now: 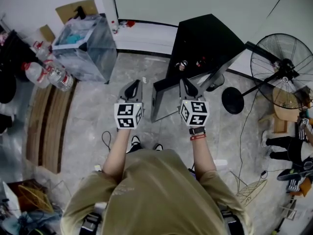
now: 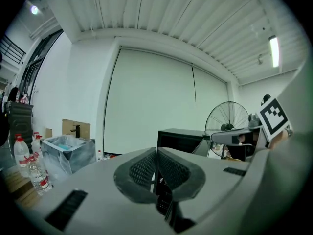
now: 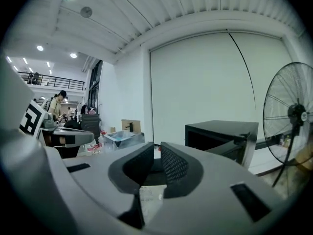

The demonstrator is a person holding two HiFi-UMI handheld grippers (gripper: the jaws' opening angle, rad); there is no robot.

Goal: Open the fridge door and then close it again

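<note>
A small black fridge (image 1: 205, 43) stands on the marble floor ahead of me, its door (image 1: 164, 99) swung open toward me. My left gripper (image 1: 132, 88) hangs in the air left of the door, apart from it, jaws shut on nothing. My right gripper (image 1: 188, 87) hovers at the door's right side, over the open front; whether it touches I cannot tell. In the left gripper view the left gripper (image 2: 156, 151) has its tips together and the fridge (image 2: 178, 138) lies beyond. In the right gripper view the right gripper (image 3: 157, 146) shows a narrow empty slit, fridge (image 3: 220, 133) to the right.
A standing fan (image 1: 281, 77) is right of the fridge, with its round base (image 1: 232, 100) close by. A clear plastic bin (image 1: 85, 45) and water bottles (image 1: 49, 72) sit at the left beside a wooden bench (image 1: 49, 126). Cables lie on the floor. Another person (image 1: 293, 148) is at the far right.
</note>
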